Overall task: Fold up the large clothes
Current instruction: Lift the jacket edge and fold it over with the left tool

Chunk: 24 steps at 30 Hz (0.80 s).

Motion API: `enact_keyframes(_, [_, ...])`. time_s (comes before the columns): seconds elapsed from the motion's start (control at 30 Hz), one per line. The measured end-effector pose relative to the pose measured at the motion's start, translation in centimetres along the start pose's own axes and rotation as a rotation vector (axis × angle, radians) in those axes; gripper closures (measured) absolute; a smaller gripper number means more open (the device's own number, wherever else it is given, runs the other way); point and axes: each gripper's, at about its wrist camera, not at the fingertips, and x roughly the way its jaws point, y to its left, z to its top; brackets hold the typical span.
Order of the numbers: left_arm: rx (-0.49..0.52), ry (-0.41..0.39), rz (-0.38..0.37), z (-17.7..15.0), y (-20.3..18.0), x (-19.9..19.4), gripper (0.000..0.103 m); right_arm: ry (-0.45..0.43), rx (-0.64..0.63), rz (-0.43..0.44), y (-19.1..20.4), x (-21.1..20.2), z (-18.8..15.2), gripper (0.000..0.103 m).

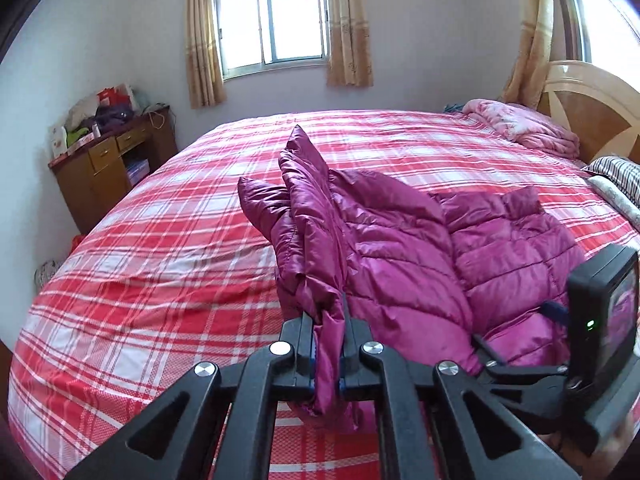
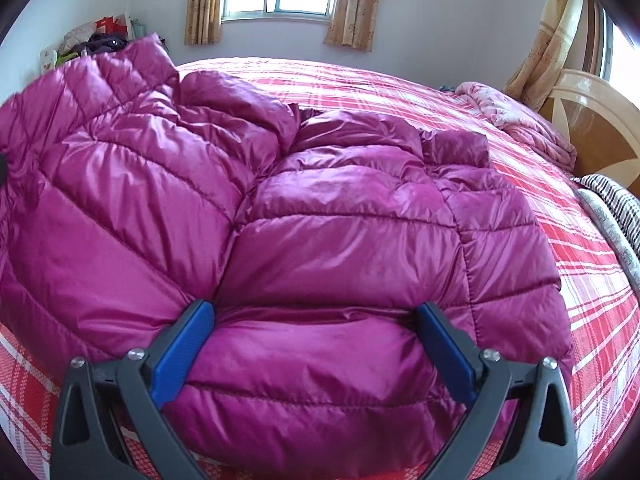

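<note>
A magenta quilted puffer jacket (image 1: 400, 248) lies on the red plaid bed (image 1: 160, 264). My left gripper (image 1: 329, 320) is shut on a fold of the jacket's edge and holds it raised off the bed. The right gripper shows at the right edge of the left wrist view (image 1: 520, 360), low by the jacket's near edge. In the right wrist view the jacket (image 2: 320, 216) fills the middle. My right gripper (image 2: 316, 312) is open, with its blue-padded fingers (image 2: 188, 340) spread wide over the jacket's near hem, and grips nothing.
A pink folded quilt (image 1: 524, 128) and striped pillows (image 1: 616, 172) lie by the wooden headboard (image 1: 592, 108) at the right. A wooden desk (image 1: 108, 164) with clutter stands at the far left wall. A curtained window (image 1: 272, 20) is behind the bed.
</note>
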Motion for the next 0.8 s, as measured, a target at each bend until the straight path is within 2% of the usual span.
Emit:
enact_keyframes(0.3, [0.162, -0.131, -0.048, 3.7, -6.1, -3.4, 0.097, -0.078, 0.077, 0.042, -4.0, -3.8, -0.7, 0.006])
enact_keyframes(0.5, [0.319, -0.208, -0.091, 4.5, -13.3, -4.0, 0.097, -0.123, 0.165, -0.053, -9.8, -5.6, -1.8, 0.006])
enact_keyframes(0.63, [0.408, -0.195, -0.144, 4.2, -18.5, -2.8, 0.097, -0.086, 0.246, -0.1, -14.0, -5.0, -3.1, 0.006])
enact_keyframes(0.8, [0.512, -0.153, -0.188, 2.3, -24.2, -0.2, 0.097, -0.058, 0.326, -0.133, -18.0, -4.2, -5.0, 0.006])
